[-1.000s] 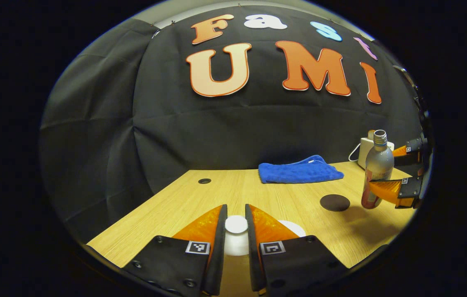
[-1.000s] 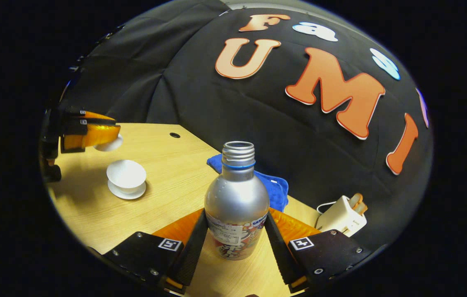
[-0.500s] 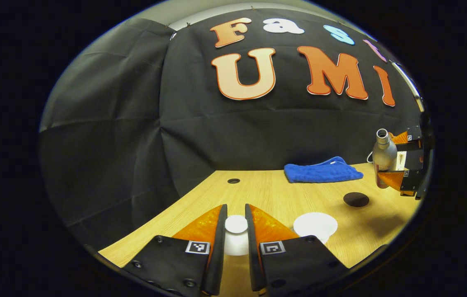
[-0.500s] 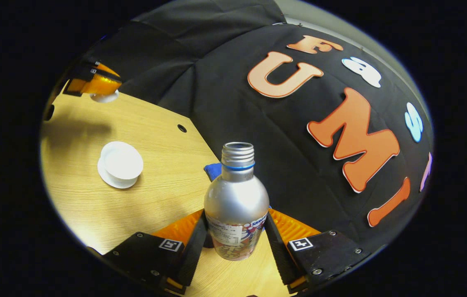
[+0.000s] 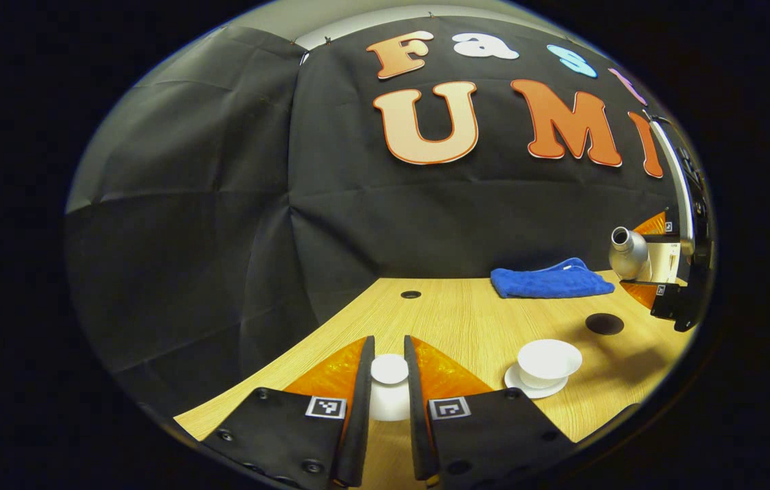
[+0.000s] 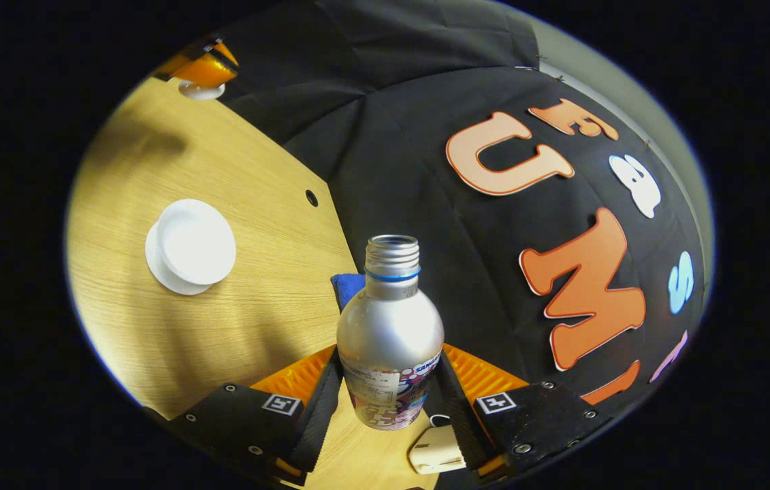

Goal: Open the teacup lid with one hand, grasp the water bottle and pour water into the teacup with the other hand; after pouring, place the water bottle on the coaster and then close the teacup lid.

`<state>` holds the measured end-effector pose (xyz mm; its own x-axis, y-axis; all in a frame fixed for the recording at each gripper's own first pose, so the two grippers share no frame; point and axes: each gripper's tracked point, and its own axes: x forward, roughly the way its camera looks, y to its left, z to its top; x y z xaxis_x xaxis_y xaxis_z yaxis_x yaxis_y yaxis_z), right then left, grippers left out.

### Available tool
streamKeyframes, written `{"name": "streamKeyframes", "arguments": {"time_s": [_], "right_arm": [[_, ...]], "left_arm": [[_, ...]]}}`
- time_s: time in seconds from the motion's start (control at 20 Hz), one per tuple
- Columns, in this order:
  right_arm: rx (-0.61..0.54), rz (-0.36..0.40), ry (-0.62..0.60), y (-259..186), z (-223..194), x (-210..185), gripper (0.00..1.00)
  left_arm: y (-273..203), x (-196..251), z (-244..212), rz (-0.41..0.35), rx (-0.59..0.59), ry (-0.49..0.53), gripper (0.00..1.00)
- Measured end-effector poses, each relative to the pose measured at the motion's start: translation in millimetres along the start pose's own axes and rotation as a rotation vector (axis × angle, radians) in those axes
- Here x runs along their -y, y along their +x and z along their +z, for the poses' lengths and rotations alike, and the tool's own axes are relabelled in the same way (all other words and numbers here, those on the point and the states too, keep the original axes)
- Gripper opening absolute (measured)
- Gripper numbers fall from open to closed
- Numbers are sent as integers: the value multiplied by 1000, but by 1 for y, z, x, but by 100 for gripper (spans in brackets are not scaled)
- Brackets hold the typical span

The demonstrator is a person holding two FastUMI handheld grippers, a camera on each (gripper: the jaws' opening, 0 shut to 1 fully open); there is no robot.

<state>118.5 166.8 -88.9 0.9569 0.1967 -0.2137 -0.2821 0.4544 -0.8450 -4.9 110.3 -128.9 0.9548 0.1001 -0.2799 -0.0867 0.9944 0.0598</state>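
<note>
Left gripper view: tabletop (image 5: pixel 439 320) carries the blue towel (image 5: pixel 551 280) at its far edge, the dark coaster (image 5: pixel 604 323) bare near the right edge, and the open teacup (image 5: pixel 549 359) on its saucer nearer the front. Water bottle (image 6: pixel 390 333) is lifted and tilted, clamped in the right tongs (image 6: pixel 390 401); no water visible pouring yet. Left tongs (image 5: pixel 389 388) are closed on the teacup lid (image 5: pixel 389 371), held off the cup. Lid-off and grasp done; pour, coaster placement, re-lidding remain.
</note>
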Motion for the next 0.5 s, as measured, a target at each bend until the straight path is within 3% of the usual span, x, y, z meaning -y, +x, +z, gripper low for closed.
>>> {"name": "streamKeyframes", "arguments": {"time_s": [0.5], "right_arm": [[51, -98, -199, 15, 22, -1, 82]], "left_arm": [[-6, -23, -13, 31, -14, -9, 31]]}}
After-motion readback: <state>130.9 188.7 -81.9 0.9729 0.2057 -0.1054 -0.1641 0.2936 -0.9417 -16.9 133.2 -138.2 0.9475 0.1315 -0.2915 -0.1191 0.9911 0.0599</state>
